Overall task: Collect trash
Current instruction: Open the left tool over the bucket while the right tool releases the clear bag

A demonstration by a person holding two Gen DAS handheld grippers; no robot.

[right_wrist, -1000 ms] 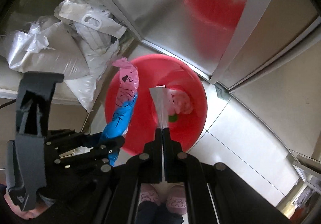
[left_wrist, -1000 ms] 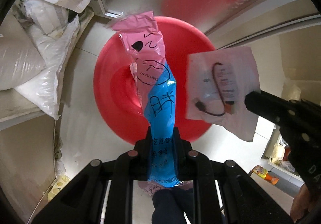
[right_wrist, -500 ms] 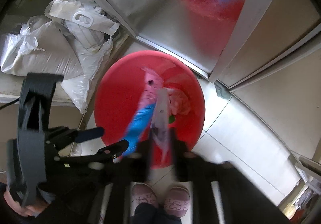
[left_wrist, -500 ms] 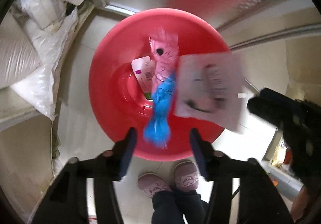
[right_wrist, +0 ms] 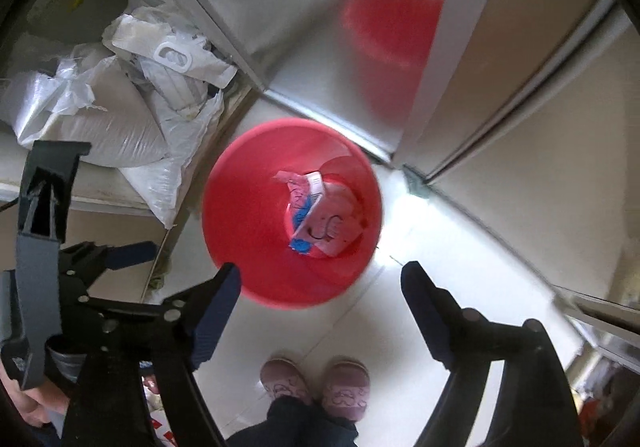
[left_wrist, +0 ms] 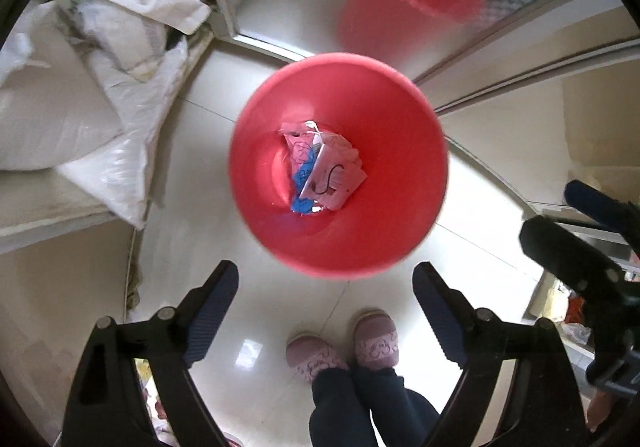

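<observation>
A: How many of each?
B: One red bin (left_wrist: 340, 167); in it two pieces: a pink-blue wrapper (left_wrist: 301, 163) and a white packet (left_wrist: 334, 177).
A: Grippers?
B: Left gripper (left_wrist: 324, 289) and right gripper (right_wrist: 320, 287) just spread wide, empty, above the bin.
A: Setting?
B: Glossy tile floor (left_wrist: 248, 311), white sacks (left_wrist: 80, 119), steel door (right_wrist: 320, 7).

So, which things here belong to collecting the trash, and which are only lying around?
Part of the job:
- red bin
- pink-and-blue wrapper, inside the bin
- white packet, inside the bin

Lying about:
- white sacks
- the person's slippers
</observation>
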